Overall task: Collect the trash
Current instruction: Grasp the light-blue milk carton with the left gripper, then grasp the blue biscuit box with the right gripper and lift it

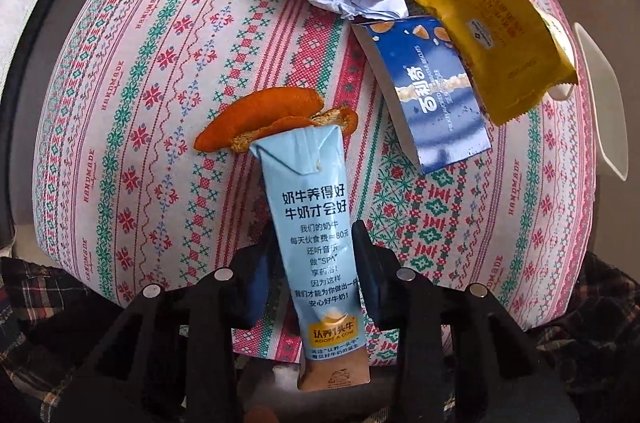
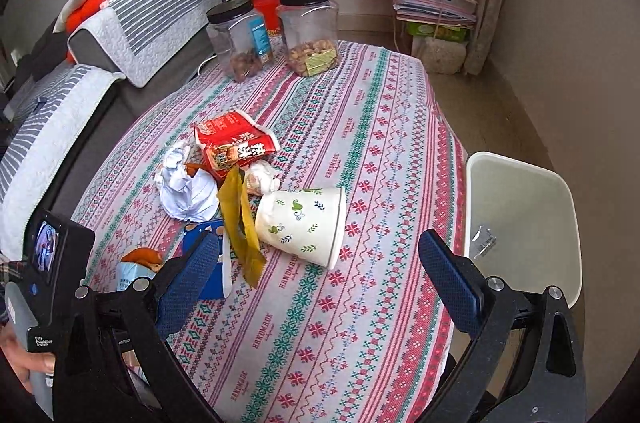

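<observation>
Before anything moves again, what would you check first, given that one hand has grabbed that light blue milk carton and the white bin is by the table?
1. Left tool closed on the milk carton: ok, both fingers press its sides.
2. Carton free of other trash: not ok, its top touches or overlaps the orange peel.
3. Carton lifted off the tablecloth: cannot tell from this angle.
4. White bin ready: ok, it stands open beside the table edge, one small clear wrapper inside.
5. Right tool free: ok, open wide, holding nothing, above the cloth.
6. Next item reachable: ok, the paper cup lies on its side just ahead of the right tool.
</observation>
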### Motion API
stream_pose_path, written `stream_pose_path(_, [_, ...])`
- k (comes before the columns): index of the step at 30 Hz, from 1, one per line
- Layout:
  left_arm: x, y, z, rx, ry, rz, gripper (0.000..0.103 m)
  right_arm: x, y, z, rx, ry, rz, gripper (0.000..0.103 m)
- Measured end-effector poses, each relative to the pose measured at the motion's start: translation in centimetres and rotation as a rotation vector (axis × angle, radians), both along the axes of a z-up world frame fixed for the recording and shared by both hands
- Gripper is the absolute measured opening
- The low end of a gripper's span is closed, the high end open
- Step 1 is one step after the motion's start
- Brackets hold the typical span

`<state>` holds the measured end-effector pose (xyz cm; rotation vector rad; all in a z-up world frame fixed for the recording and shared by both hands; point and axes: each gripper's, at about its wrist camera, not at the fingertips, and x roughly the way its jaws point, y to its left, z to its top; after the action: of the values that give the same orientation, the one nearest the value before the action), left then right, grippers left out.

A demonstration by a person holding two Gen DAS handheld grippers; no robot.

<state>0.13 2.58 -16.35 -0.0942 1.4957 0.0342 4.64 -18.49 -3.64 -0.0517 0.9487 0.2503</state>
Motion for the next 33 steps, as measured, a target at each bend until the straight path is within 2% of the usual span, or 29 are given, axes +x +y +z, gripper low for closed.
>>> stream_pose_path(4, [-0.9, 0.0, 2.6, 0.023, -0.125, -0.065, 0.037, -0.3, 1.5, -0.7, 0.024, 0.05, 0.07, 0.091])
stream_pose_path(9, [-0.2, 2.0, 6.4, 0.061, -0.26, -0.038, 0.037, -1.0, 4.8, -1.9, 0.042, 0.105, 0.188, 0.089])
stream_pose_path(14, [3.8, 5.2, 8.5, 0.055, -0.323, 0.001, 0.037, -1.6, 9.3, -4.2, -0.011, 0.163, 0.284, 0.082])
stream_pose_path(17, [5.4, 6.0, 9.1, 0.079, -0.362, 0.007, 0.037, -1.3, 11.8, -5.4, -0.048, 0.177, 0.305, 0.079])
stream_pose_path(19, [5.9, 6.6, 9.0, 0.081, -0.376, 0.017, 0.037, -0.6, 12.9, -6.3, -0.056, 0.203, 0.308, 0.078])
stream_pose_path(23, [6.5, 7.3, 8.7, 0.051, -0.35, 0.038, 0.037, 0.8, 14.0, -8.0, -0.09, 0.247, 0.286, 0.077])
stream_pose_path(29, [6.6, 7.7, 8.9, 0.061, -0.376, 0.038, 0.037, 2.5, 14.3, -10.4, -0.069, 0.323, 0.264, 0.075])
stream_pose_path(31, [6.6, 7.9, 8.8, 0.048, -0.374, 0.044, 0.037, 2.7, 14.7, -10.9, -0.076, 0.334, 0.272, 0.069])
stream_pose_path(32, [6.6, 7.9, 8.7, 0.043, -0.373, 0.045, 0.037, 2.9, 14.8, -11.2, -0.084, 0.339, 0.274, 0.058])
stream_pose_path(33, [6.5, 8.0, 8.7, 0.042, -0.373, 0.045, 0.037, 3.0, 14.9, -11.3, -0.095, 0.333, 0.268, 0.052])
